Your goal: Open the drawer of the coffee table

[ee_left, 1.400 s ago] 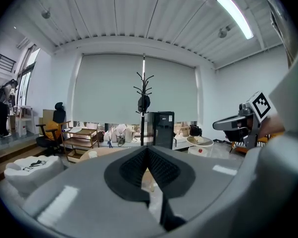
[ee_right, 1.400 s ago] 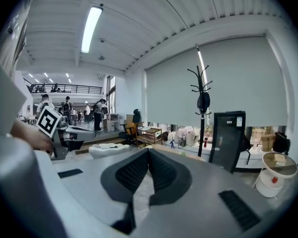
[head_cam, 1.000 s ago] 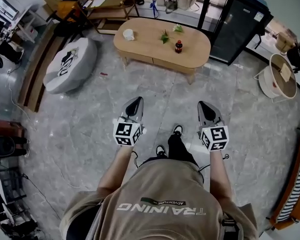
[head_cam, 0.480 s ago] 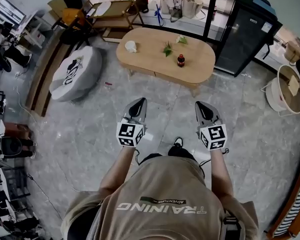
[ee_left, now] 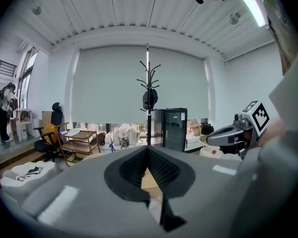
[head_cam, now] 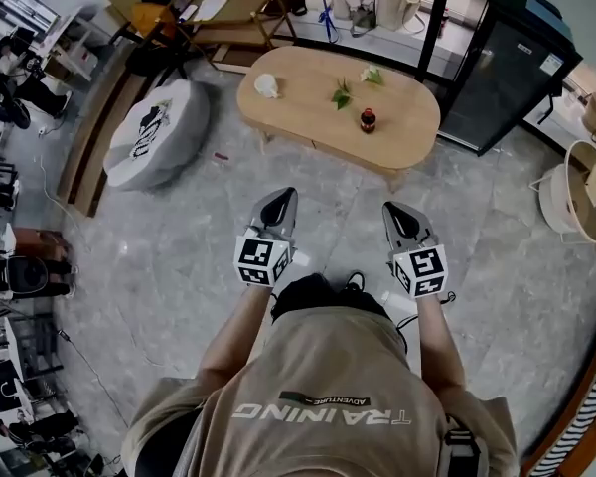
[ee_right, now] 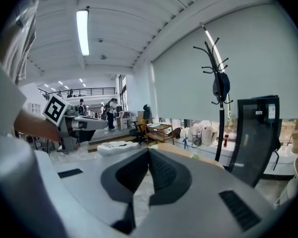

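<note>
Tan TRAINING T-shirt (head_cam: 323, 376), grey left claw (head_cam: 281, 200), right claw (head_cam: 397, 213), black-white marker cubes (head_cam: 263, 259)

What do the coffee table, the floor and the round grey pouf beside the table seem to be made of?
Coffee table: light wood or wood veneer with a matt finish; it is an even pale tan with no gloss.
Floor: polished stone or stone-look tile; it shows grey veining, straight joints and soft reflections.
Pouf: probably fabric over a soft filling; it looks matt grey, rounded and slightly sagging.
</note>
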Action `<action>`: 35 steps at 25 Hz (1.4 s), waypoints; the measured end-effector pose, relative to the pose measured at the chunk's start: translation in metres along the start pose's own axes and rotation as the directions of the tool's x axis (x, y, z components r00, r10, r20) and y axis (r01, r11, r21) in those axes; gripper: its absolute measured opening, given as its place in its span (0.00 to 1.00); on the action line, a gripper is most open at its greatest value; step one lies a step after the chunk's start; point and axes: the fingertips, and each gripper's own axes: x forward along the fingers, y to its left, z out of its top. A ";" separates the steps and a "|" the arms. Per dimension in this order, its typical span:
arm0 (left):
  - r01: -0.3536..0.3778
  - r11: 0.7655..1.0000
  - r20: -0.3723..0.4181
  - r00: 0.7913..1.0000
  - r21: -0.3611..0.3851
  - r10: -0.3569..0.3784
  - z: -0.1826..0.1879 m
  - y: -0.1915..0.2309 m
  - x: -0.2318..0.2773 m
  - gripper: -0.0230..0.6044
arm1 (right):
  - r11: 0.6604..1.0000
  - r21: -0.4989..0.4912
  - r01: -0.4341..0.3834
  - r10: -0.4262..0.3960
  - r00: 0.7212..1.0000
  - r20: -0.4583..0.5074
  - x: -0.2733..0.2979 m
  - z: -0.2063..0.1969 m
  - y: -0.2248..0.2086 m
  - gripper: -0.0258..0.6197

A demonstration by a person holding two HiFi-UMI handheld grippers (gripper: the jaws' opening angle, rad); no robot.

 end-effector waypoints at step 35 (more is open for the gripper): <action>0.031 0.994 0.081 0.996 0.107 -0.040 -0.217 0.127 0.252 0.05 | 0.991 -0.019 0.130 -0.128 0.989 0.079 0.257 -0.218 -0.111 0.05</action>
